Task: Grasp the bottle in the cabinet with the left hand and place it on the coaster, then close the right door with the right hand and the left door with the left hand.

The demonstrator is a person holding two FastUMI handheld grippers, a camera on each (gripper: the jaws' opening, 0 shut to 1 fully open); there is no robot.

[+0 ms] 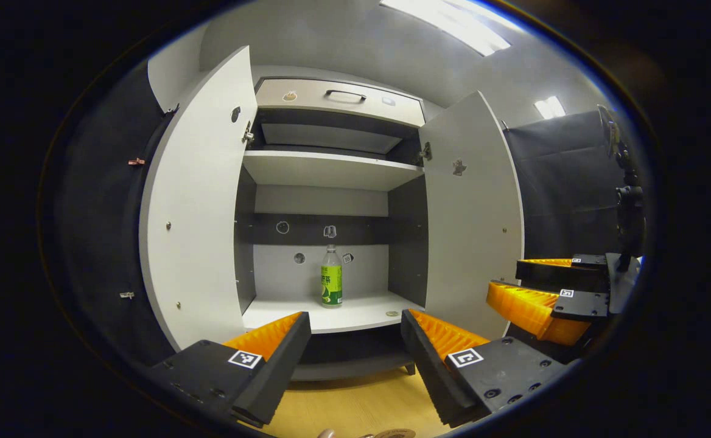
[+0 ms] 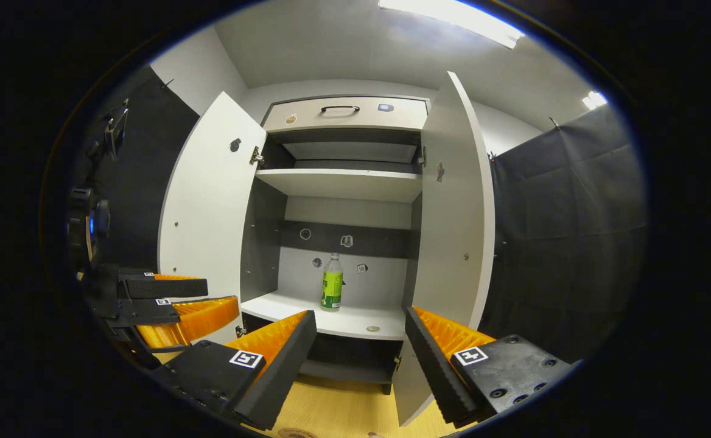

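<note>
1. Nearest the camera in the left gripper view, the left claw (image 1: 355,353) is released, its two fingers spread wide with nothing between them. It hangs over a wooden worktop (image 1: 355,407) in front of the cabinet, well short of the shelf.

2. The right claw (image 2: 358,356) is likewise released and empty. In the left gripper view it shows off to the right side (image 1: 541,301), beside the right door.

3. At the bottom edge of the left gripper view a round brownish disc (image 1: 395,434) peeks in. This may be the coaster, though too little of it shows to be sure.

4. Next come the doors. The left door (image 1: 200,201) and the right door (image 1: 474,213) both stand swung fully outward, leaving a clear lane to the interior.

5. Farther in, the bottle (image 1: 332,277) stands upright on the lower shelf (image 1: 282,313), toward the back wall and roughly centred, apart from both side walls. A small round item (image 1: 392,314) lies on the shelf to its right, near the front edge.

6. Handling, as a judgement: it looks like a thin plastic drink bottle with a green label, a pale cap and a clear neck.
   - It is probably light to moderate in weight, depending on fill, which cannot be told.
   - Its walls would give under a hard squeeze, and it is tall and narrow enough to tip if nudged.
   - The labelled mid-body looks the best place to take hold, with the fingers on either side and level, because the label offers more grip than the bare, tapering neck.
</note>
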